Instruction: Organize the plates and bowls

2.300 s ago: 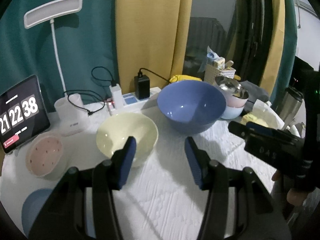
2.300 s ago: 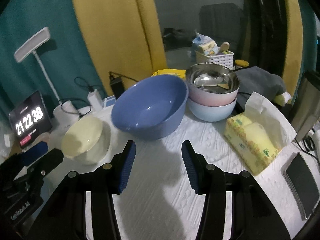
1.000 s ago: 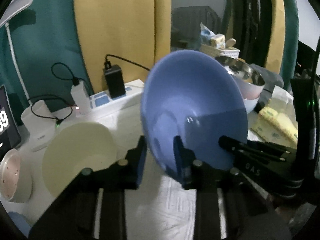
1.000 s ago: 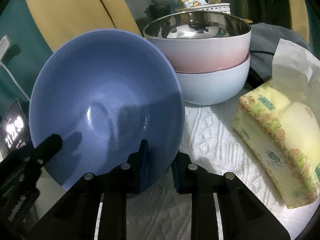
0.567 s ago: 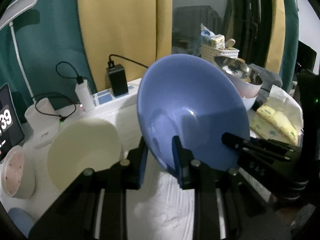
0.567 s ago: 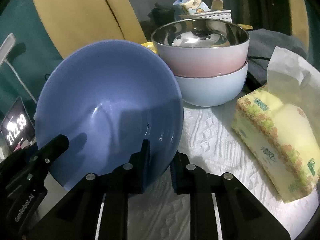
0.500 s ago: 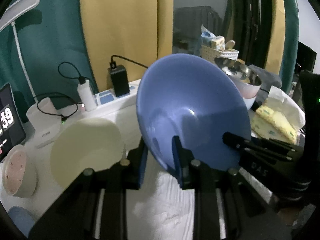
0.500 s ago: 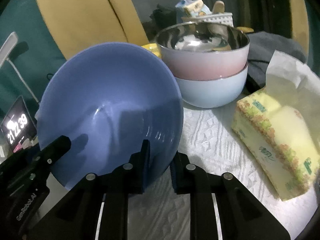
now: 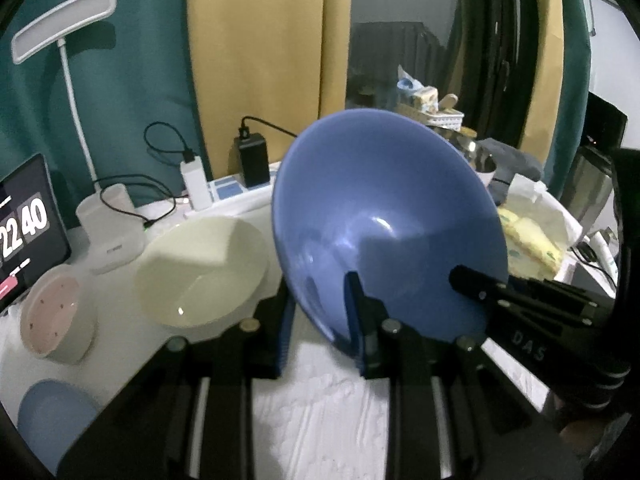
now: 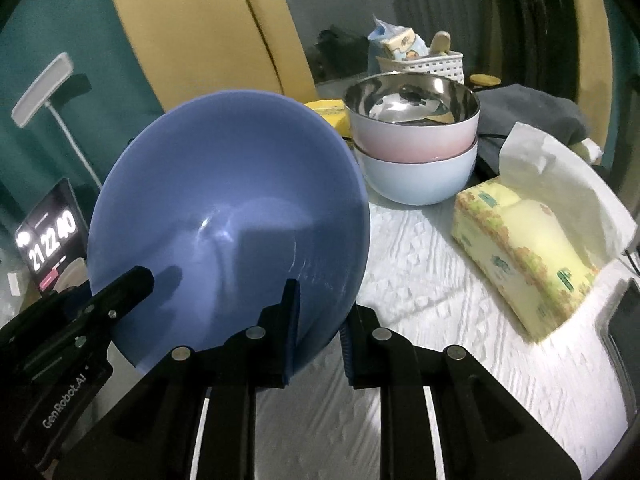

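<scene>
A large blue bowl (image 9: 384, 216) is lifted off the table and tilted toward me. My left gripper (image 9: 320, 320) is shut on its near left rim. My right gripper (image 10: 318, 320) is shut on the opposite rim of the same bowl (image 10: 228, 216). A cream bowl (image 9: 200, 268) sits on the white cloth just left of it. A pink steel-lined bowl (image 10: 412, 120) is stacked in a pale blue bowl (image 10: 420, 180) at the back right. A small pink dish (image 9: 52, 316) and a blue plate (image 9: 52, 420) lie at the left.
A yellow tissue pack (image 10: 524, 248) lies right of the stack. A tablet clock (image 9: 24, 228), a lamp base (image 9: 108, 232) and a power strip with chargers (image 9: 228, 192) line the back. A white basket (image 10: 424, 64) stands behind the stacked bowls.
Both grippers closed on the blue bowl's rims and lifted it off the table. It has since risen a little more, tilted, and shifted slightly toward the cream bowl.
</scene>
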`<state>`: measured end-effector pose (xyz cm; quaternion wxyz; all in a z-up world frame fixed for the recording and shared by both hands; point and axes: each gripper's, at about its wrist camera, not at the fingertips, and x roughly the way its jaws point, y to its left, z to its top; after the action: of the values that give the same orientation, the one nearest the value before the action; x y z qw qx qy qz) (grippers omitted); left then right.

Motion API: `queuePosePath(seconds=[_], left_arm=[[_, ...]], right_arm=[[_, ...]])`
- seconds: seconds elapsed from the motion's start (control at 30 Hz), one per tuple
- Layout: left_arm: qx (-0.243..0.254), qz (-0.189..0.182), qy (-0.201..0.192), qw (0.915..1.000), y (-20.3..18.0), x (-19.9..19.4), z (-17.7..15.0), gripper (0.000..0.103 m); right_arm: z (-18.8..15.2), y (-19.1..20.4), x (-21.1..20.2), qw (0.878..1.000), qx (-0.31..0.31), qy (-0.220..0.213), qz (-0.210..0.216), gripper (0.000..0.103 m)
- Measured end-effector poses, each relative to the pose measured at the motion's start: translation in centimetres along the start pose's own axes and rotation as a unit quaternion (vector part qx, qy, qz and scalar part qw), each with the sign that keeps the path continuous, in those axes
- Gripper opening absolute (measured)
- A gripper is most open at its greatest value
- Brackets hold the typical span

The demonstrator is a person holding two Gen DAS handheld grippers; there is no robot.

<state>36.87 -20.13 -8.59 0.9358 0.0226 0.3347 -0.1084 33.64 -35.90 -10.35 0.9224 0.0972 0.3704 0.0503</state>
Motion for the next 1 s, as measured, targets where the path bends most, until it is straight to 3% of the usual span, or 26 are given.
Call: queuePosePath(seconds=[0.4,1.0], left_arm=[[-0.011,-0.004,-0.012,0.9999,1.4,-5.2,-2.8,0.025],[-0.044,0.000,0.005,0.9990,4.2,-10.0,-8.5,0.025]], right_arm=[[-2.6,2.9,-4.4,1.000,-0.016,-0.010,0.000,0.020],[-8.1,7.3,-7.8,0.999,-0.039,0.017,0.010,0.020]])
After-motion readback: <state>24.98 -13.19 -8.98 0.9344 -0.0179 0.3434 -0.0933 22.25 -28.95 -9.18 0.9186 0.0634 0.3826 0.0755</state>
